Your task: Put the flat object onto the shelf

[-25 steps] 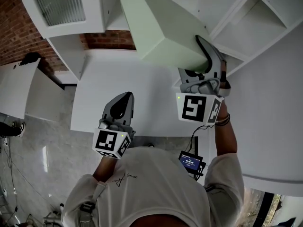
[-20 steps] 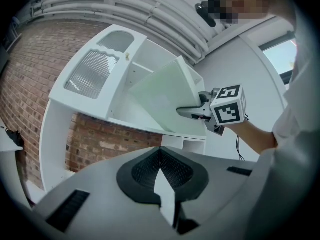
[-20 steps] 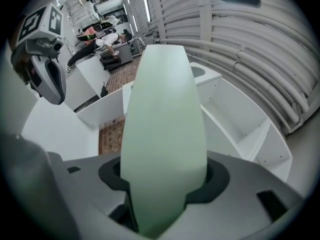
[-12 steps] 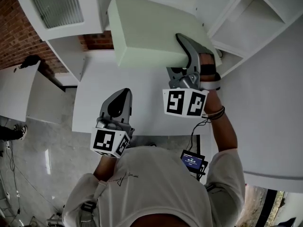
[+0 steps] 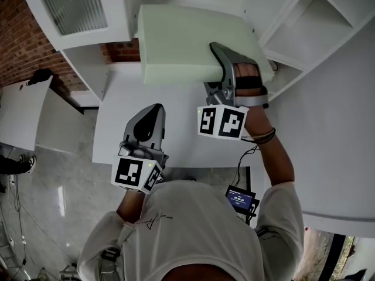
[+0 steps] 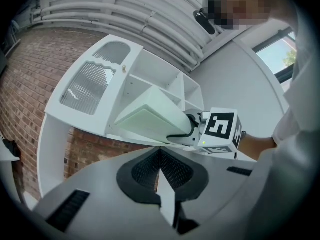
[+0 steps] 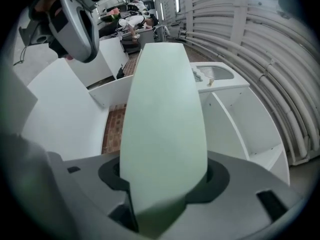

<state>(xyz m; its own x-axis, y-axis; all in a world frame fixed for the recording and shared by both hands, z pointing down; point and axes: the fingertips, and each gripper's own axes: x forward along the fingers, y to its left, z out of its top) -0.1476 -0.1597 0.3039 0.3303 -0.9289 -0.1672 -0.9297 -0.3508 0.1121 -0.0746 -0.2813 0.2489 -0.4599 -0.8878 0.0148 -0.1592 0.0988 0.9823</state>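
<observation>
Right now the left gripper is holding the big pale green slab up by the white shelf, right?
No, the right gripper holds the big pale green slab up by the white shelf. The right gripper view shows its jaws clamped on the slab. The left gripper is shut on nothing.

Red brick wall (image 5: 20, 40) behind a white table (image 5: 181, 148); glossy grey floor (image 5: 53, 192) below.
</observation>
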